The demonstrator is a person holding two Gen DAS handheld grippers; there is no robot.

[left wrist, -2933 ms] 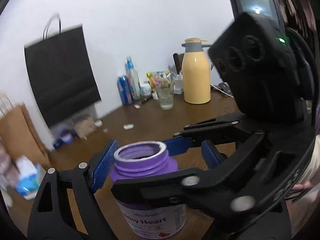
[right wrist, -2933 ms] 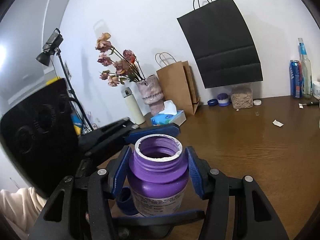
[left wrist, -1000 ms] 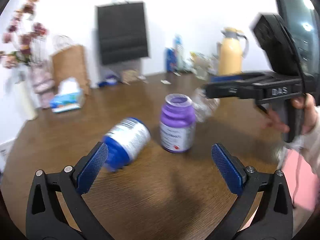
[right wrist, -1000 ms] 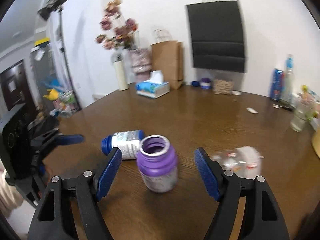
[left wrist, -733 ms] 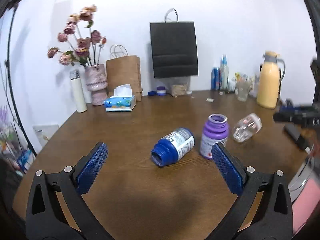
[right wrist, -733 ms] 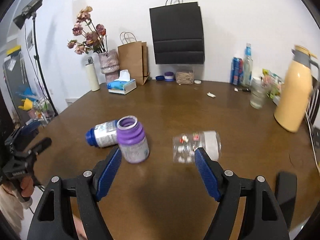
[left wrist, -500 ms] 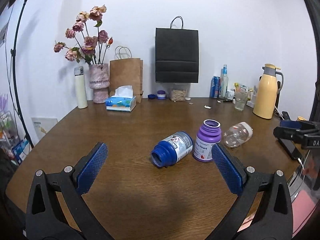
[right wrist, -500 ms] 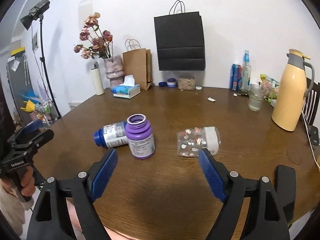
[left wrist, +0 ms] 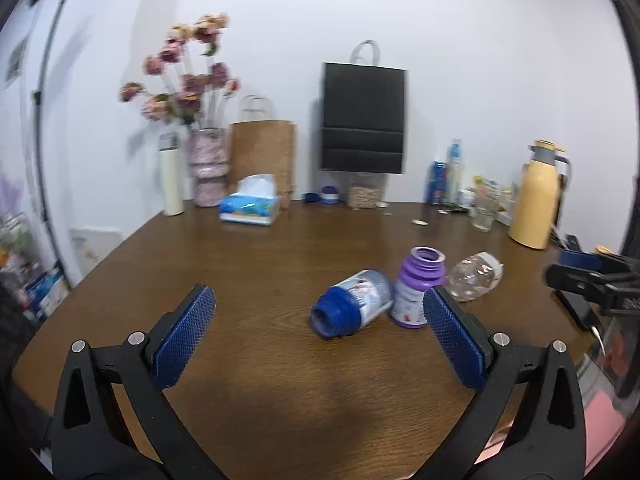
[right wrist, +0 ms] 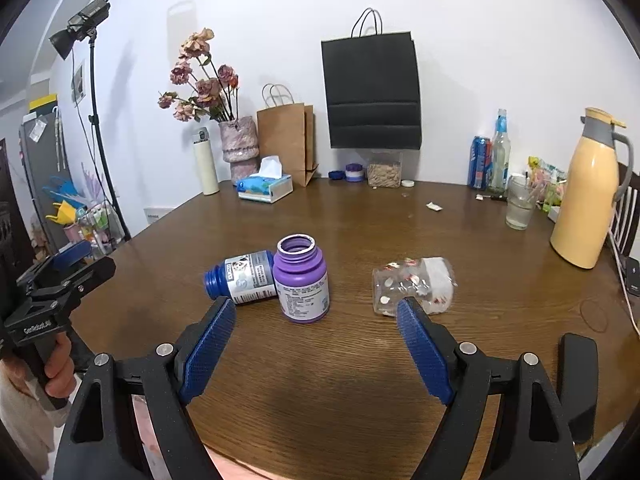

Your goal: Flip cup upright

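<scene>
A purple jar (right wrist: 302, 284) stands upright with its mouth open at the table's middle, also visible in the left wrist view (left wrist: 416, 288). Touching its left side, a blue jar (right wrist: 244, 278) lies on its side (left wrist: 352, 308). A clear plastic jar (right wrist: 414, 286) lies tipped over to the right (left wrist: 474, 276). My right gripper (right wrist: 315, 302) is open, drawn back short of the jars and holding nothing. My left gripper (left wrist: 317, 291) is open too, set back from the blue jar. Each gripper shows at the edge of the other's view (right wrist: 60, 276) (left wrist: 588, 276).
Along the far wall stand a vase of flowers (right wrist: 238, 144), a white flask (right wrist: 206, 164), a tissue box (right wrist: 266, 186), a brown paper bag (right wrist: 286, 132) and a black bag (right wrist: 372, 88). A yellow jug (right wrist: 588, 196), a glass (right wrist: 520, 208) and cans occupy the right side.
Both grippers held the purple jar 2.9 s ago; they have since opened and pulled back toward the near table edge. The jar stays upright.
</scene>
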